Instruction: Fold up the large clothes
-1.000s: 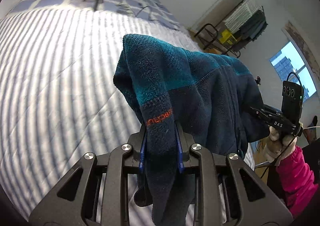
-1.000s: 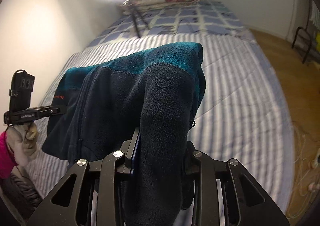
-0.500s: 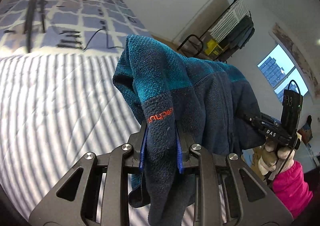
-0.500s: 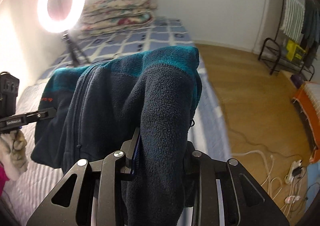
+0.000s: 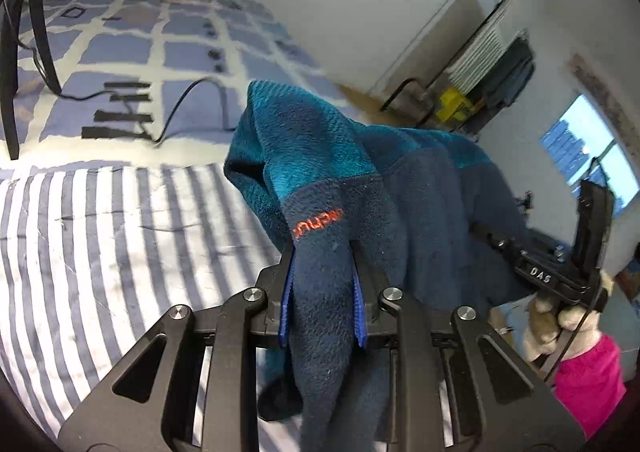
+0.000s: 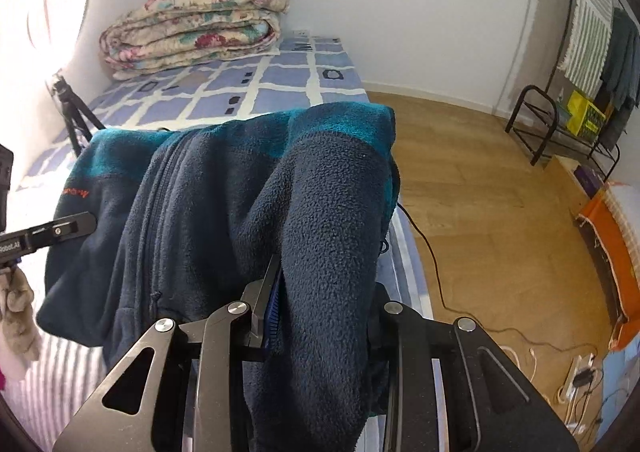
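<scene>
Fleece jacket (image 5: 420, 212) hangs stretched above the striped bed (image 5: 100, 236), left gripper (image 5: 322, 288) and right gripper (image 6: 320, 304) each clamped on a thick fold.

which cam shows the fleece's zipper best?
Right wrist: the zipper runs in full down the front of the fleece jacket. Left wrist shows the jacket mostly side-on, with the orange logo clear but the zipper lost in folds.

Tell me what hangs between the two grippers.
The navy and teal fleece jacket spans it, one bunch pinched in the left gripper, another in the right gripper. Both wrist views show this.
</scene>
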Demonstrator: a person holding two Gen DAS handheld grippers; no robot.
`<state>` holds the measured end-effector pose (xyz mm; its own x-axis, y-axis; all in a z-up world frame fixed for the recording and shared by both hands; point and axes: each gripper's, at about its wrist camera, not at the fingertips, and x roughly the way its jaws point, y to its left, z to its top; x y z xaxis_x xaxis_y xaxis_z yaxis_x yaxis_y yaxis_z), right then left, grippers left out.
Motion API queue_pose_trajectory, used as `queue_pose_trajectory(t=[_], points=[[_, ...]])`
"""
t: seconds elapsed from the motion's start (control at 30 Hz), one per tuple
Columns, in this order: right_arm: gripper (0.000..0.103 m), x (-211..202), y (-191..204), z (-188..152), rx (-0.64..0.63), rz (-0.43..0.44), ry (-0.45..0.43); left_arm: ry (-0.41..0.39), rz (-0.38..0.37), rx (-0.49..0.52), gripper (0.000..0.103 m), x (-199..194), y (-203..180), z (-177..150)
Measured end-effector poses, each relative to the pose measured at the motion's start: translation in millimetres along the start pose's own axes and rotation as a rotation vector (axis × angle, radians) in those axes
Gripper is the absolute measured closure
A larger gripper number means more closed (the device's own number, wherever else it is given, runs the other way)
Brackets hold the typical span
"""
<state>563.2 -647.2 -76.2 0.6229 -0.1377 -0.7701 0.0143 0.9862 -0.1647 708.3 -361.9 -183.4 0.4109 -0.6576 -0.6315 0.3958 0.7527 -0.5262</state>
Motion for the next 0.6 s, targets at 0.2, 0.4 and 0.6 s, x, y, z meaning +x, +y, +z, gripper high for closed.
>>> queue_pose_trajectory(t=[0.2, 0.4, 0.6], points=[[0.061, 39, -24, -13, 0.042, -0.039, 0.073, 0.045, 0.073, 0.018, 0.072, 26, 17, -7], [0.045, 23, -48, -18, 0.116, -0.054, 0.039, 0.022, 0.085, -0.014, 0.054, 15, 26, -9], [0.045, 12, -53, -17, 0.147, -0.122, 0.026, 0.009, 0.106, -0.012, 0.054, -20, 19, -14]])
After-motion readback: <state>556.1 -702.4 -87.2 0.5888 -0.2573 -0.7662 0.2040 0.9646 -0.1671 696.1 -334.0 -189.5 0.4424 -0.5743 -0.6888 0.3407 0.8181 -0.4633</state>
